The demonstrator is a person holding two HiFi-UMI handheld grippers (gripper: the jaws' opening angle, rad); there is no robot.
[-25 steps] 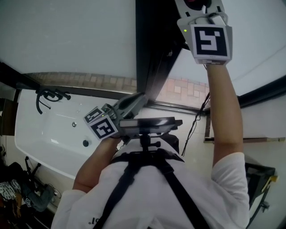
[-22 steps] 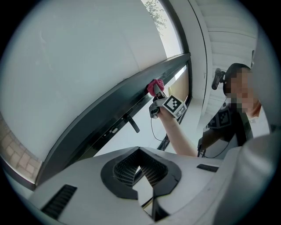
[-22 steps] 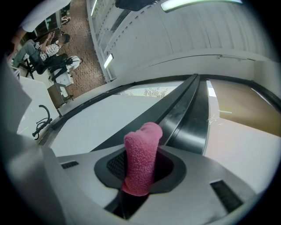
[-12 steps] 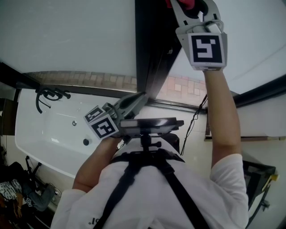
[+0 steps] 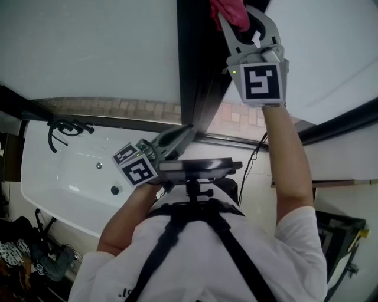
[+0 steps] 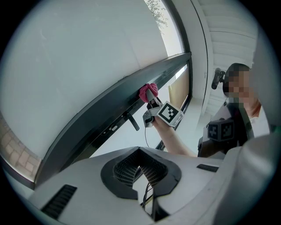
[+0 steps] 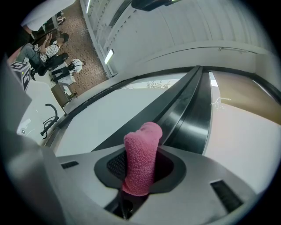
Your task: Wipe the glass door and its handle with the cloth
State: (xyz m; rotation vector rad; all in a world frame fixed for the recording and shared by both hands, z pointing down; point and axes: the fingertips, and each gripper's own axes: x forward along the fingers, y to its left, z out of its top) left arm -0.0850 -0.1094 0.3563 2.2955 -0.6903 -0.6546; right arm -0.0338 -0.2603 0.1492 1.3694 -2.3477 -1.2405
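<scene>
My right gripper (image 5: 237, 22) is raised high and shut on a pink cloth (image 5: 227, 12), which is pressed against the dark door frame (image 5: 198, 65) between two glass panes (image 5: 88, 47). In the right gripper view the rolled pink cloth (image 7: 141, 158) stands up between the jaws, in front of the frame (image 7: 184, 118). The left gripper view shows the cloth (image 6: 146, 91) on the frame, above a short black handle (image 6: 131, 121). My left gripper (image 5: 188, 130) is held low near my chest, shut and holding nothing, pointing at the frame's base.
A white bathtub (image 5: 65, 171) with a black faucet (image 5: 62, 127) lies at the left. Bags and shoes (image 5: 35, 259) sit on the floor at the lower left. A black cable (image 5: 257, 159) hangs by the right door's bottom rail.
My right gripper has moved down and slightly left along the dark frame, bringing the pink cloth into the head view. The left gripper has stayed where it was.
</scene>
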